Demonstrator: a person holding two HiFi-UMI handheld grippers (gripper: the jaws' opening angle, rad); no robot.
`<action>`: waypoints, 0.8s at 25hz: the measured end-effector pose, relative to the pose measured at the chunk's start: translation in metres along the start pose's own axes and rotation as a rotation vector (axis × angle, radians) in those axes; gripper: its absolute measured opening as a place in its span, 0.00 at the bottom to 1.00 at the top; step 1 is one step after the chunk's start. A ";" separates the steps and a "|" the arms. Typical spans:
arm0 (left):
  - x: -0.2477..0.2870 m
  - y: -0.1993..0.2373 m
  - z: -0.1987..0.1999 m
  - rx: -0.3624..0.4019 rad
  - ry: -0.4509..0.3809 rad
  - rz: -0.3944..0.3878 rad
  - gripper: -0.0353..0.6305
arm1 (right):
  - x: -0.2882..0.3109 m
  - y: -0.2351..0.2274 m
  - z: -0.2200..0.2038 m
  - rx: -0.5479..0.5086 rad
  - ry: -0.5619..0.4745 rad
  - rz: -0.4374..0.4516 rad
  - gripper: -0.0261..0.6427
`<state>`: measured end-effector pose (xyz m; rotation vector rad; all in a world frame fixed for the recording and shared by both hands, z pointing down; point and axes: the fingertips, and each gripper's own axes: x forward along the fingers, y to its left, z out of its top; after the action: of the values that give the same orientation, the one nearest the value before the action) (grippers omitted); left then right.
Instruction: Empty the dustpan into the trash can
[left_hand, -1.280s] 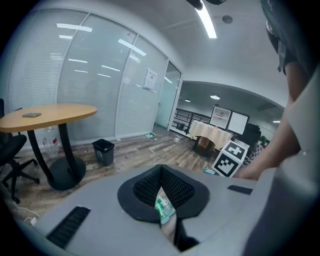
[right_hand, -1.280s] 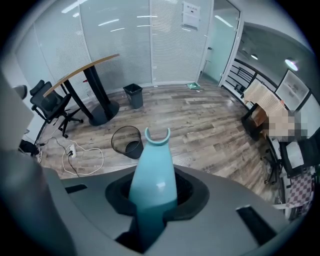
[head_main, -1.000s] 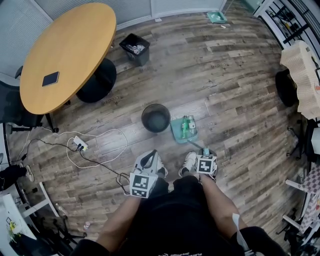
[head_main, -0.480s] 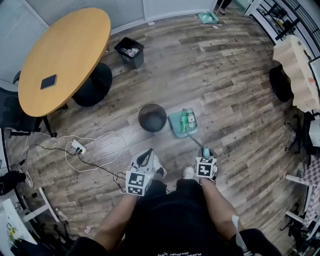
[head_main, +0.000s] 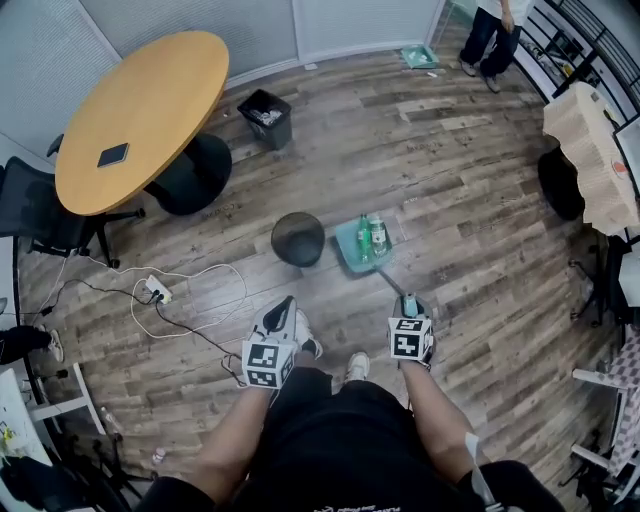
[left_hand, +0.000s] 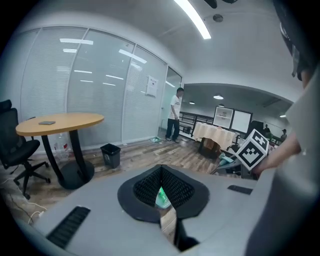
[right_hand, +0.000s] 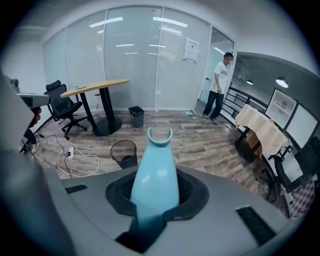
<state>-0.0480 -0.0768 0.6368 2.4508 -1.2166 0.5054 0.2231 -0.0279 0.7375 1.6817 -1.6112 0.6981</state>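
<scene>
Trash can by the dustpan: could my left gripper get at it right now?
Probably yes: the left gripper is empty, and only bare floor shows between it and the trash can; the dustpan sits beside it.

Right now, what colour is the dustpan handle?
Pale teal: the dustpan handle shows best in the right gripper view.

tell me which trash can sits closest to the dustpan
The round black mesh can, right beside the dustpan; the square bin stands far off by the table.
</scene>
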 end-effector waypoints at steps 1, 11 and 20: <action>-0.004 -0.006 -0.001 -0.008 -0.008 0.012 0.09 | -0.005 -0.004 -0.002 -0.007 -0.010 0.007 0.19; -0.034 -0.032 -0.001 -0.045 -0.054 0.093 0.09 | -0.037 -0.032 0.011 -0.073 -0.106 0.048 0.19; -0.046 0.002 -0.010 -0.096 -0.042 0.136 0.09 | -0.060 -0.020 0.047 -0.139 -0.192 0.060 0.19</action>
<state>-0.0768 -0.0416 0.6249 2.3205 -1.3978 0.4234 0.2343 -0.0280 0.6600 1.6455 -1.8061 0.4518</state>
